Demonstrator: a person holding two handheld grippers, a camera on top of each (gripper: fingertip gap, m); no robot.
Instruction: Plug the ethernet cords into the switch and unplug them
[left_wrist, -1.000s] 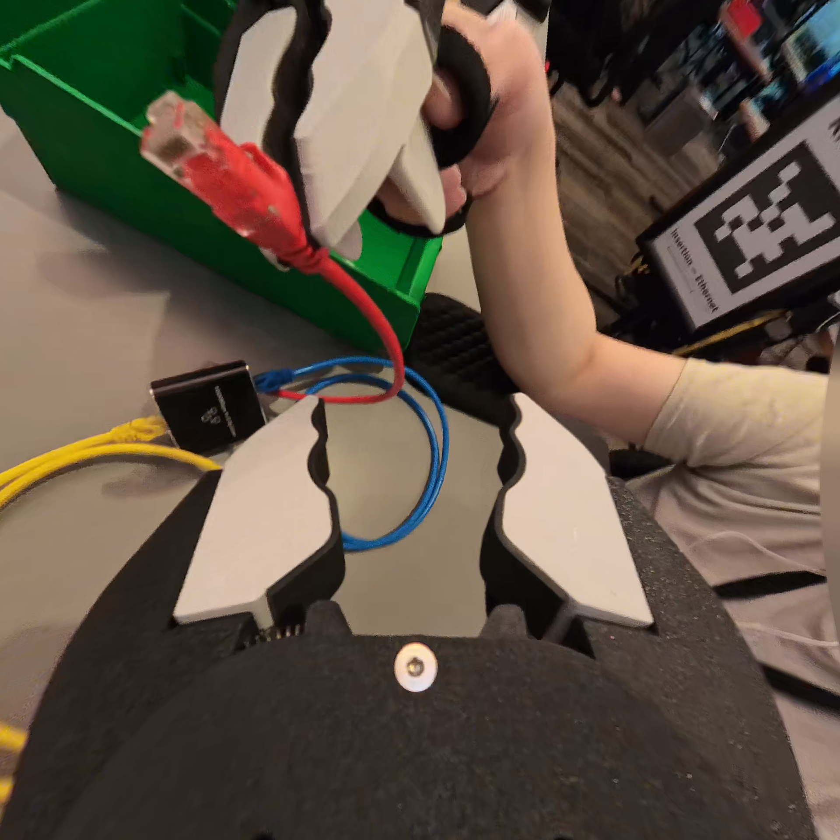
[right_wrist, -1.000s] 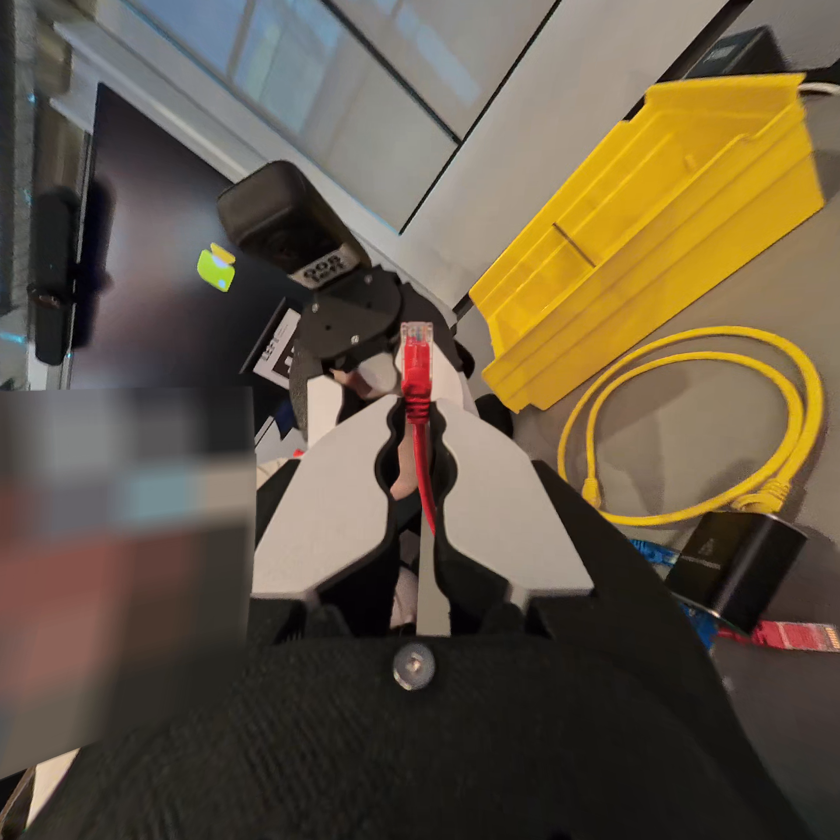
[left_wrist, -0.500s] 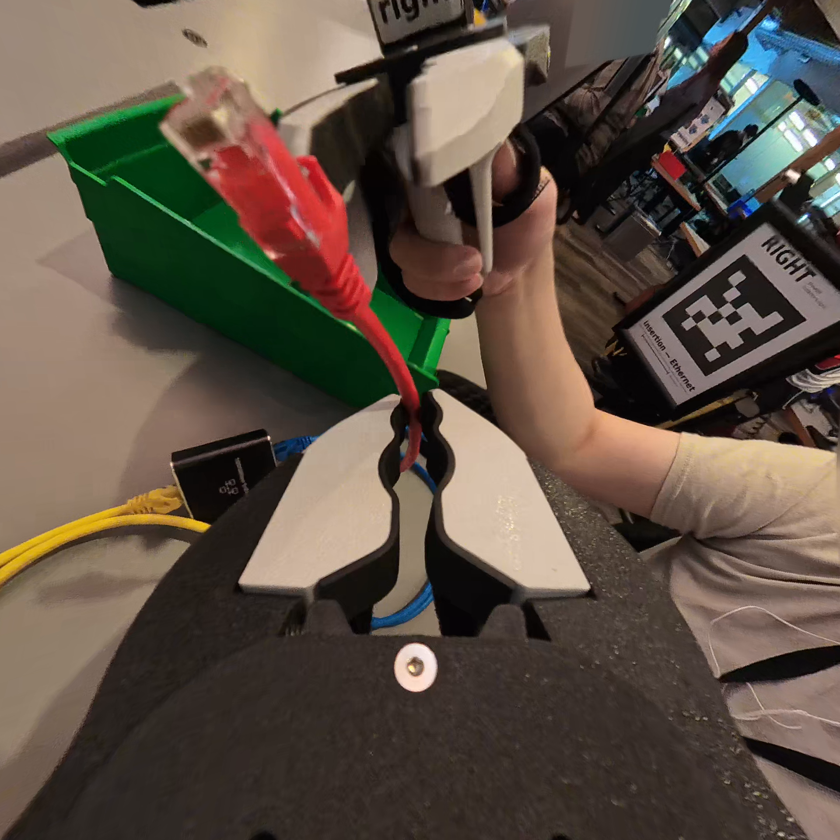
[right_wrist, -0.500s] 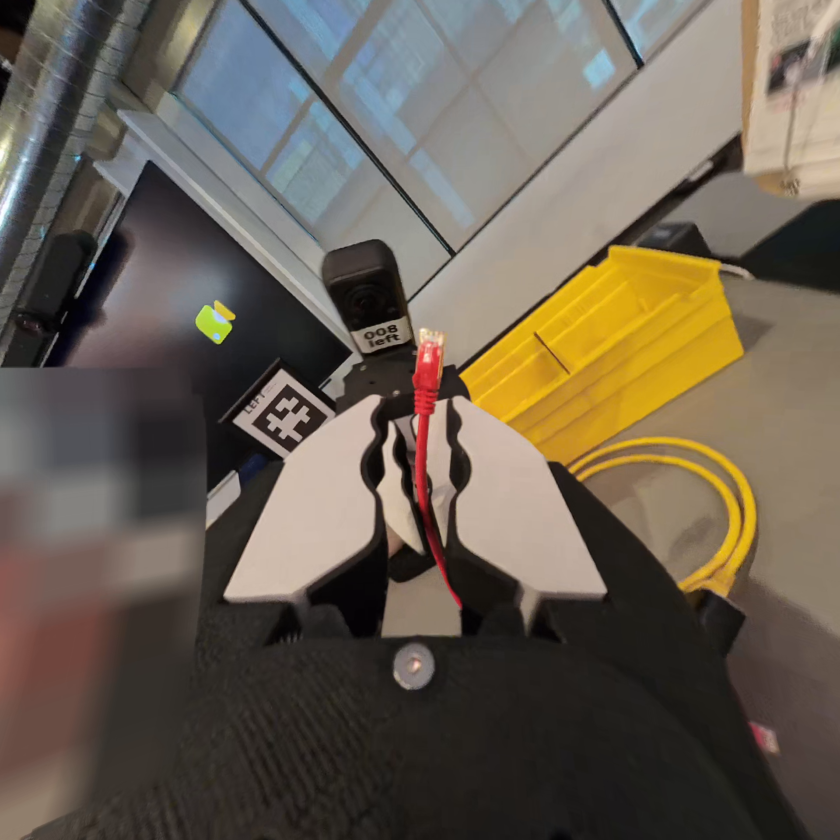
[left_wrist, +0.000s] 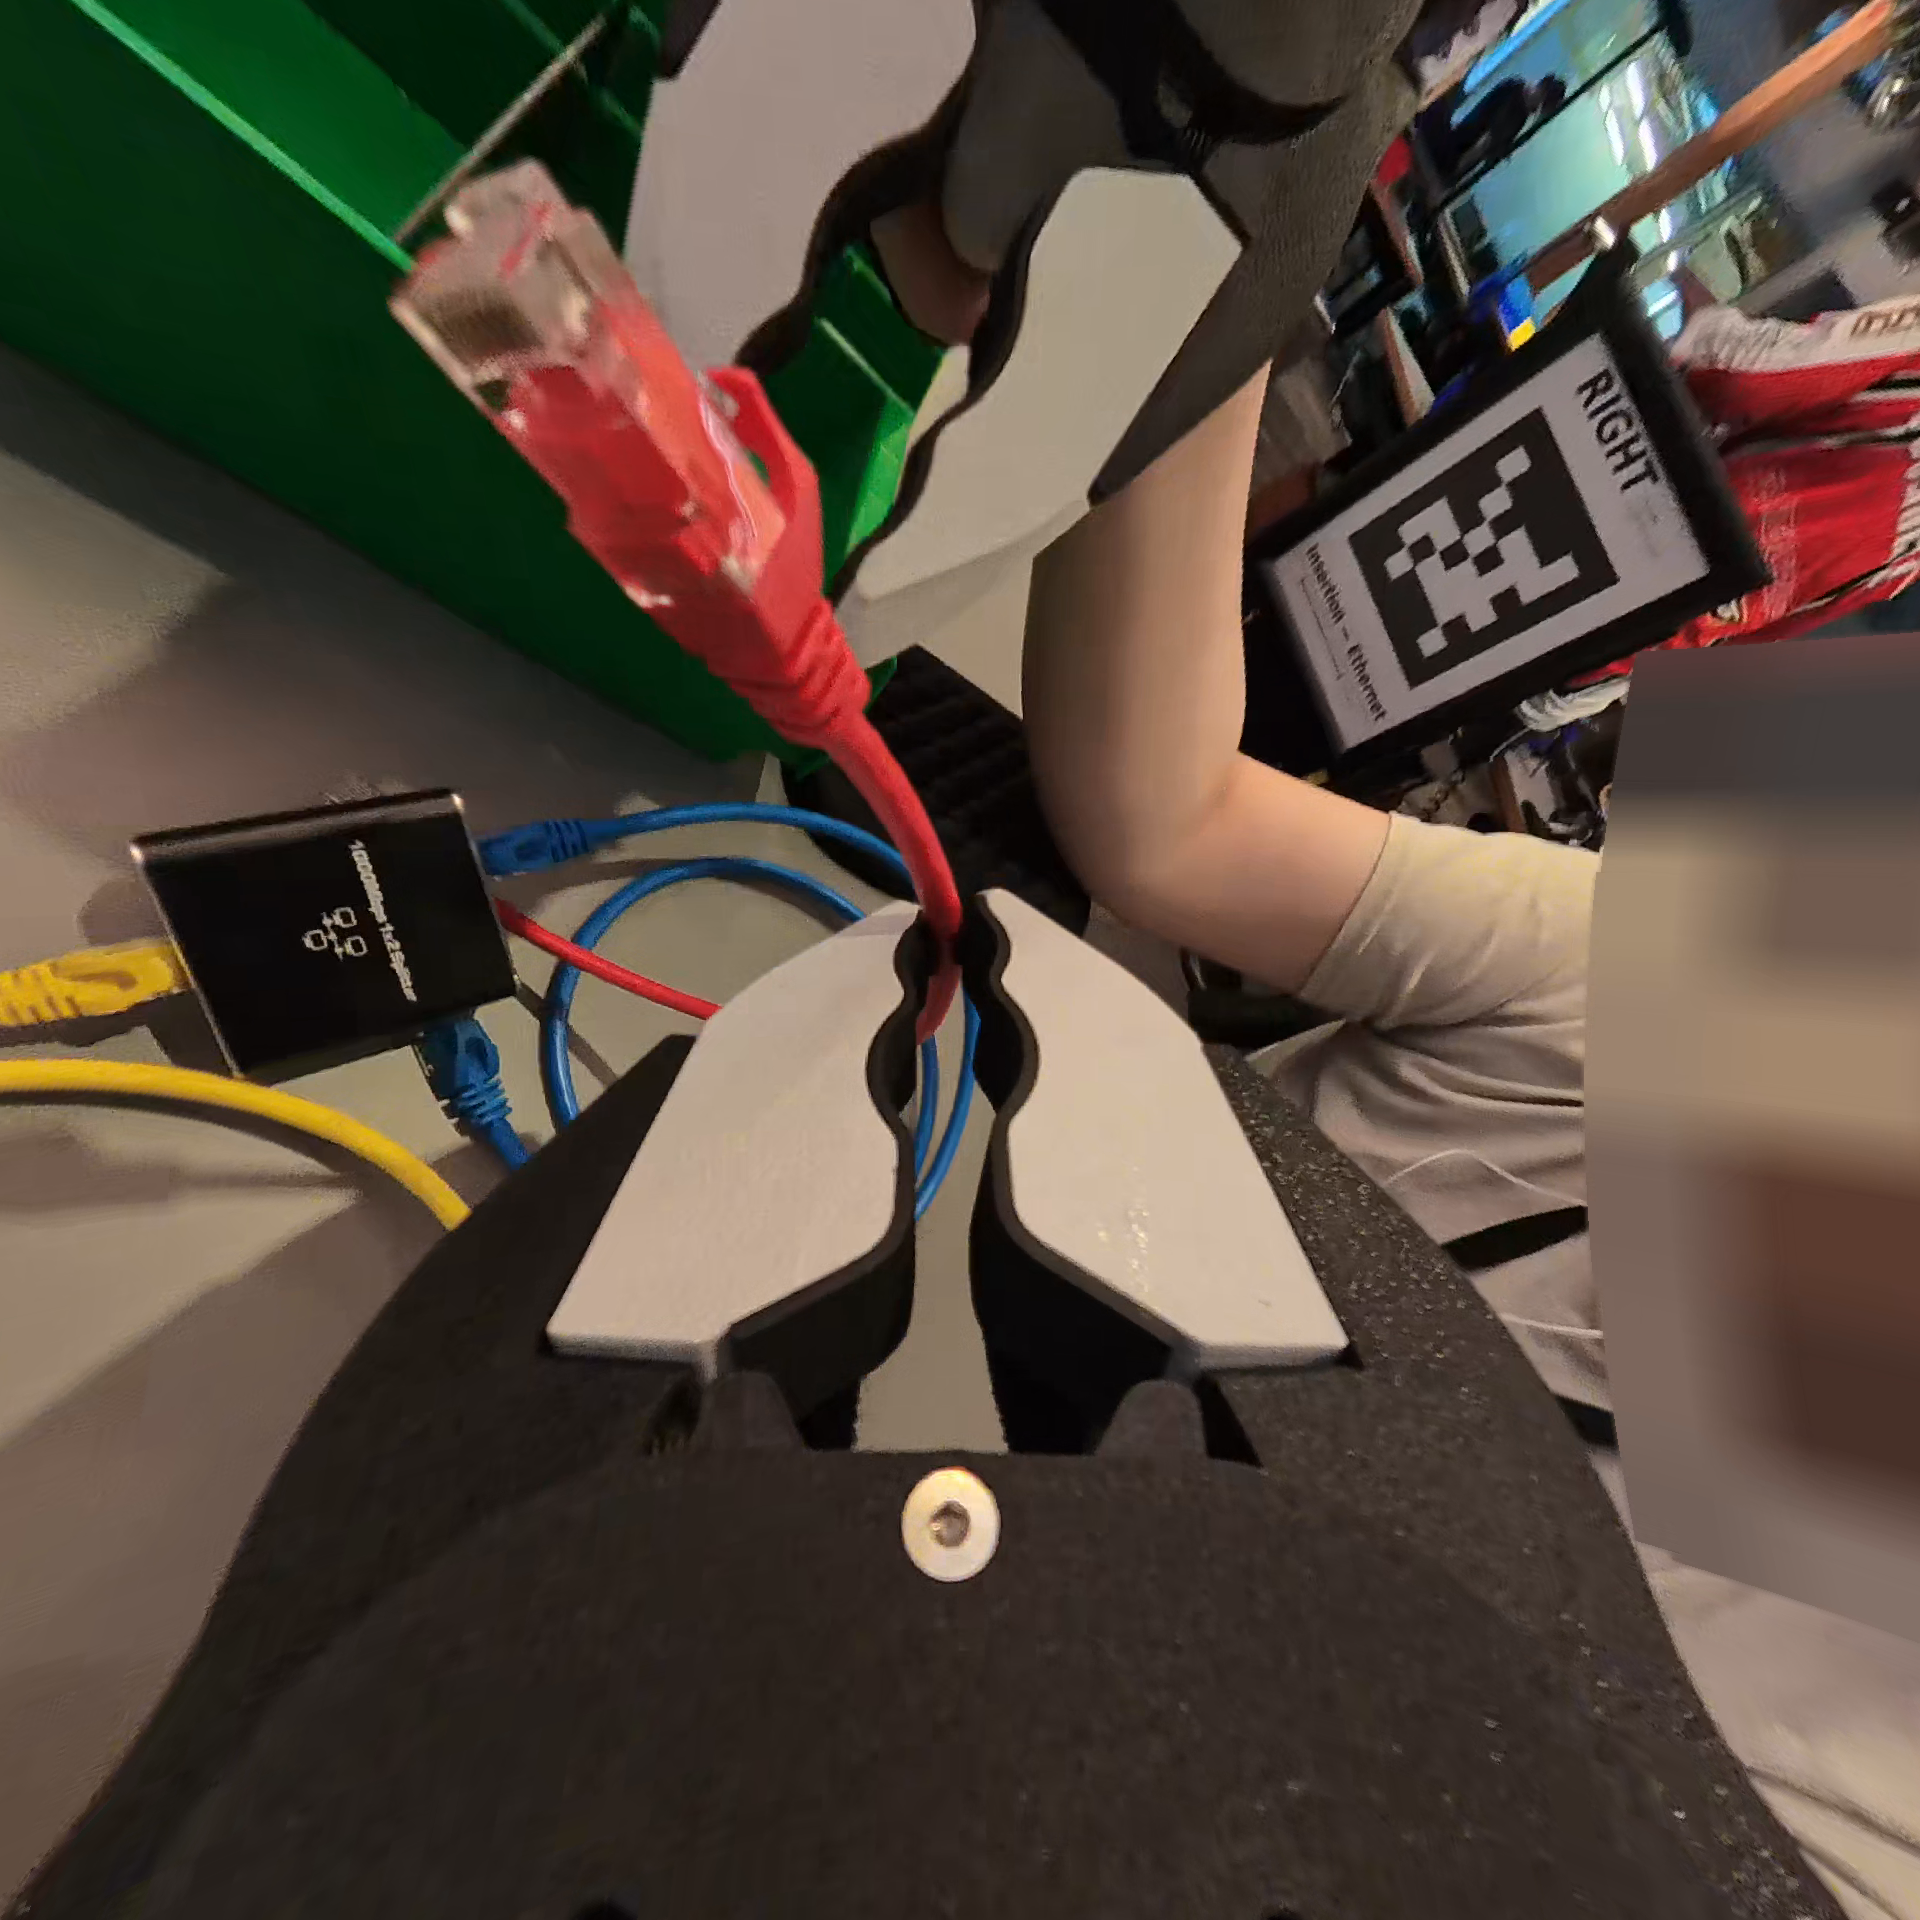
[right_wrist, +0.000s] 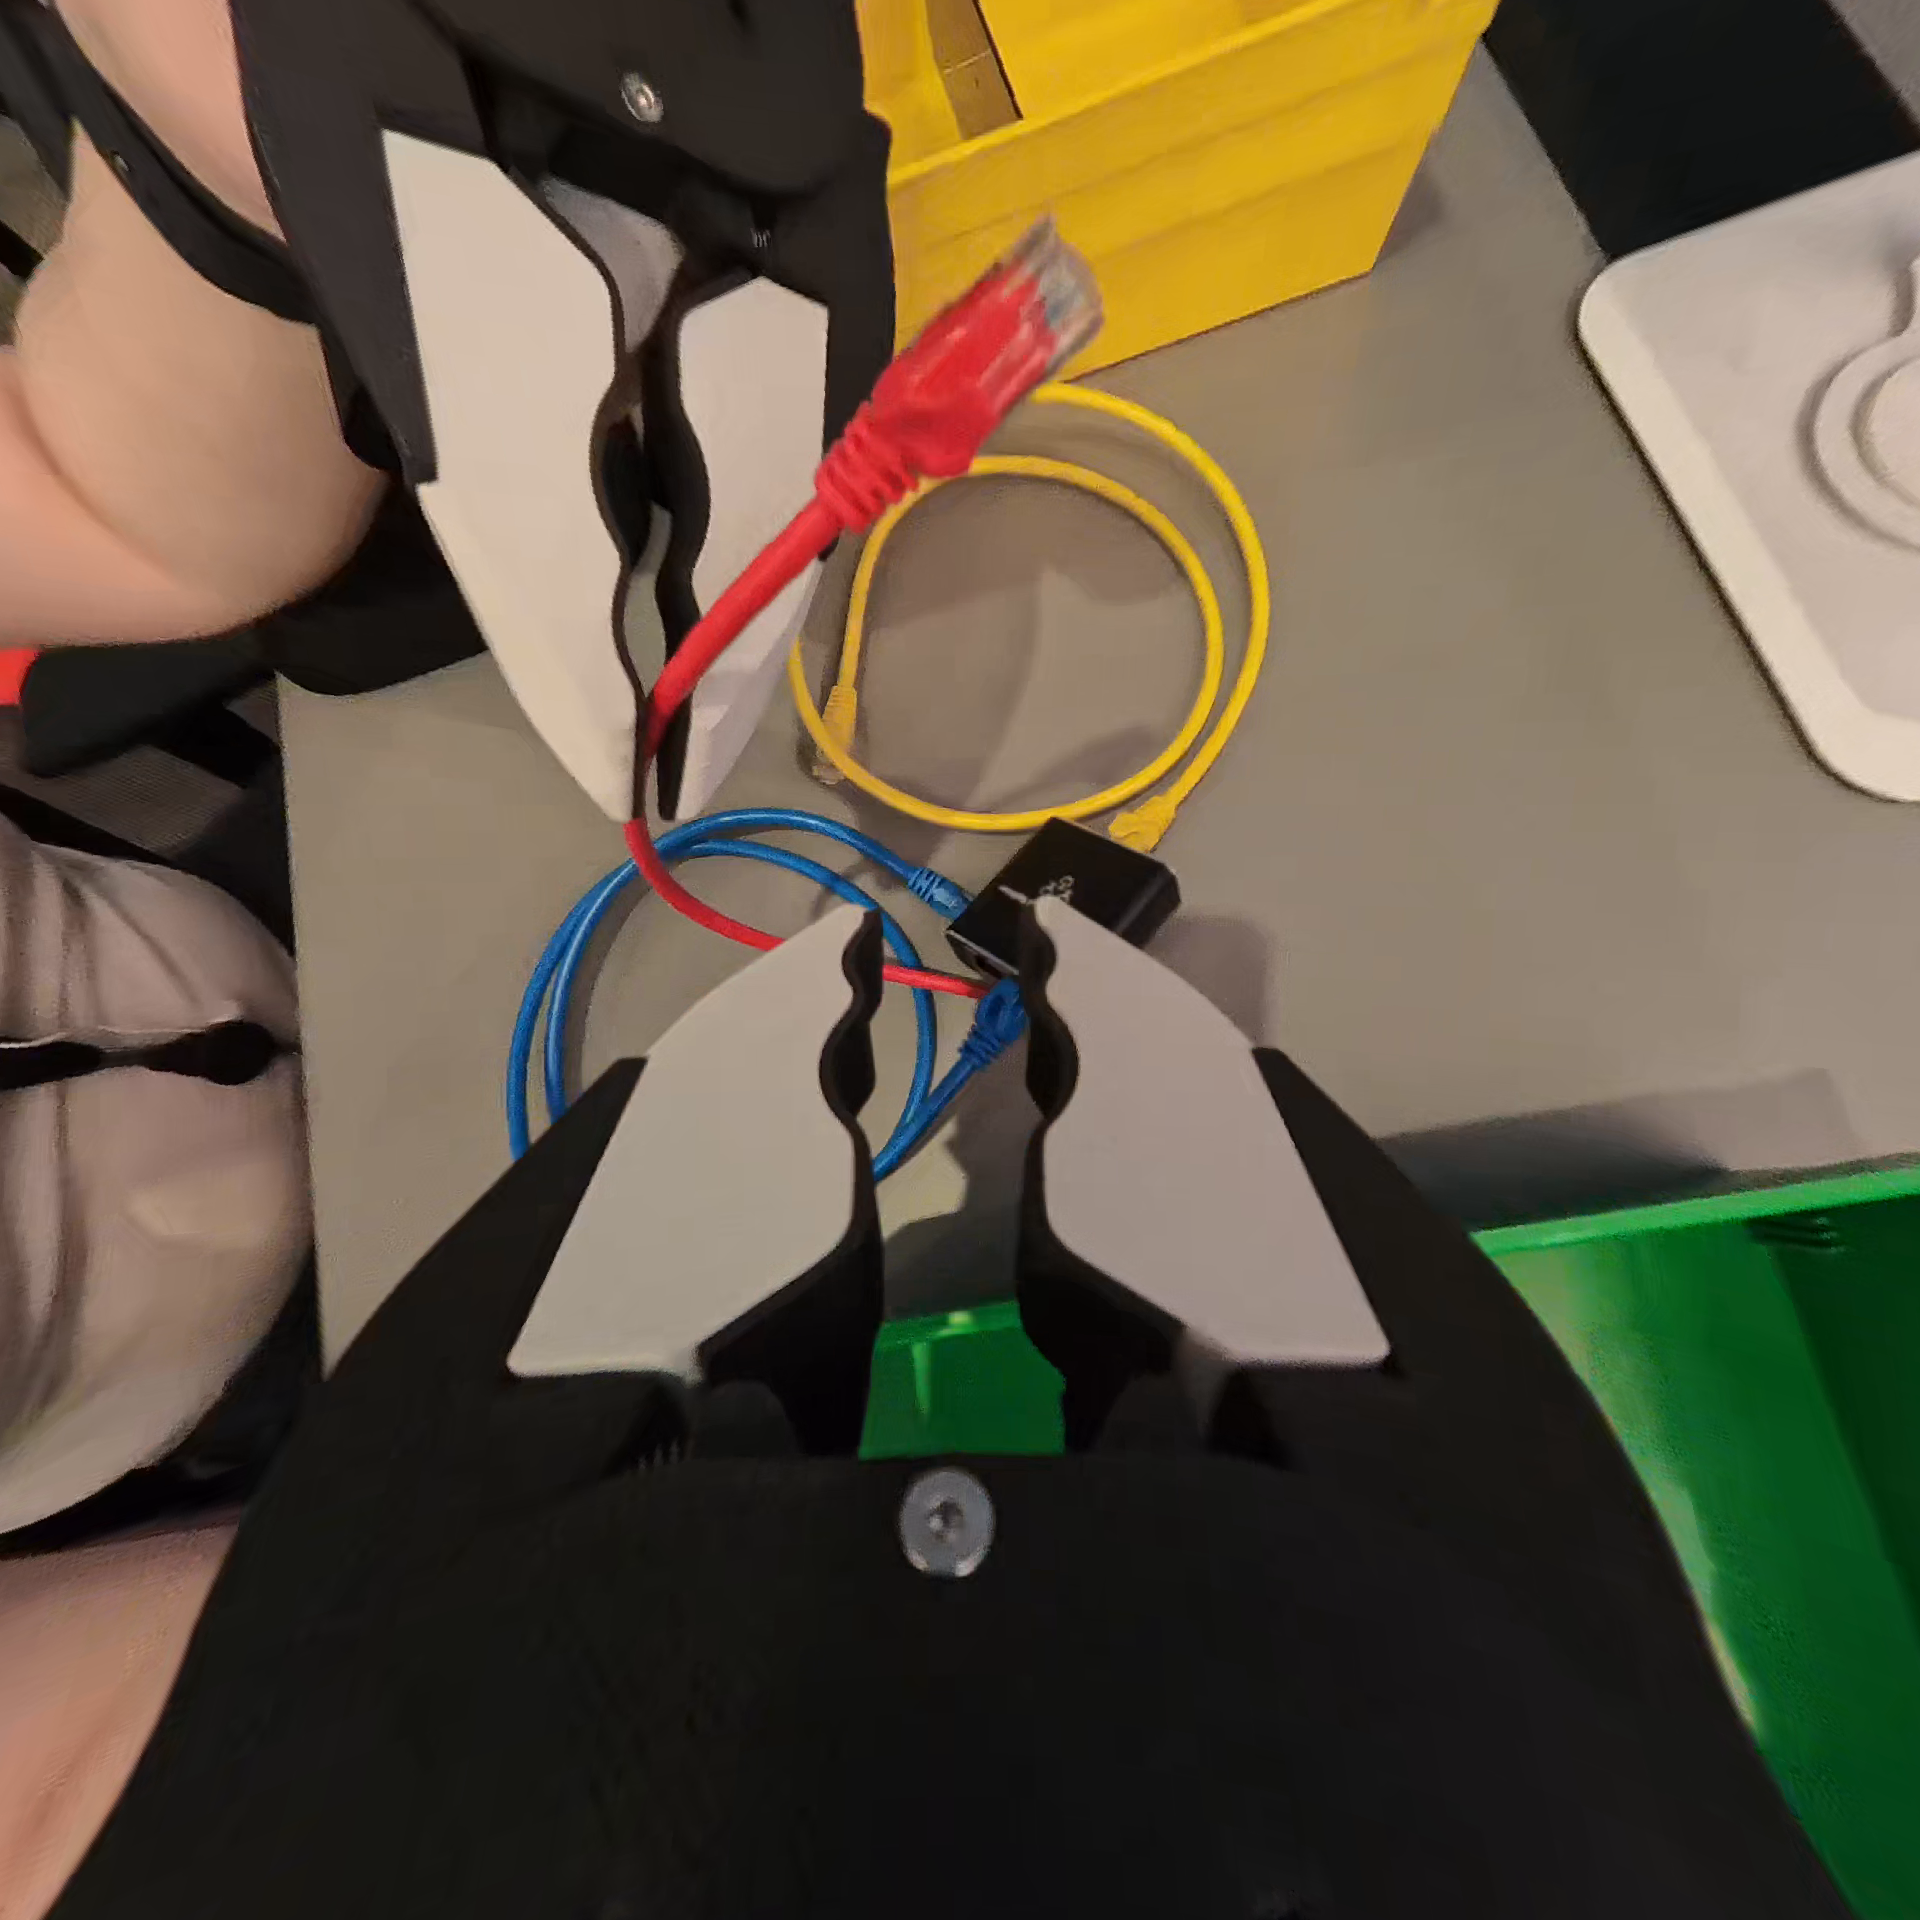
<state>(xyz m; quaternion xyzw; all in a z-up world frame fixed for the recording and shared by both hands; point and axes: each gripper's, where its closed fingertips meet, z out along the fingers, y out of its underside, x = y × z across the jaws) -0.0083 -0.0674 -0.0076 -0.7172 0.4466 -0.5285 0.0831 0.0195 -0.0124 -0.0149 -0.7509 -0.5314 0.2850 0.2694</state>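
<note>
My left gripper (left_wrist: 951, 940) is shut on the red ethernet cord (left_wrist: 894, 800) a short way behind its plug (left_wrist: 613, 416), which sticks up free in the air. It also shows in the right wrist view (right_wrist: 649, 769). The cord's other end runs to the black switch (left_wrist: 322, 925) on the grey table. My right gripper (right_wrist: 951, 914) is open and empty, hovering over the switch (right_wrist: 1081, 894); in the left wrist view it (left_wrist: 935, 291) hangs above the plug. A blue cord (right_wrist: 727, 997) and a yellow cord (right_wrist: 1039, 623) lie coiled with ends at the switch.
A green bin (left_wrist: 260, 343) stands behind the switch, near my right gripper (right_wrist: 1662, 1351). A yellow bin (right_wrist: 1195, 156) stands at the table's other side. A white moulded pad (right_wrist: 1766, 416) lies at the right. A person's arm (left_wrist: 1143, 779) reaches across. Tip to tip, the grippers are about 6 centimetres apart.
My left gripper shut on the red cord while my right gripper still held it. My right gripper then let go, opened and swung over the switch.
</note>
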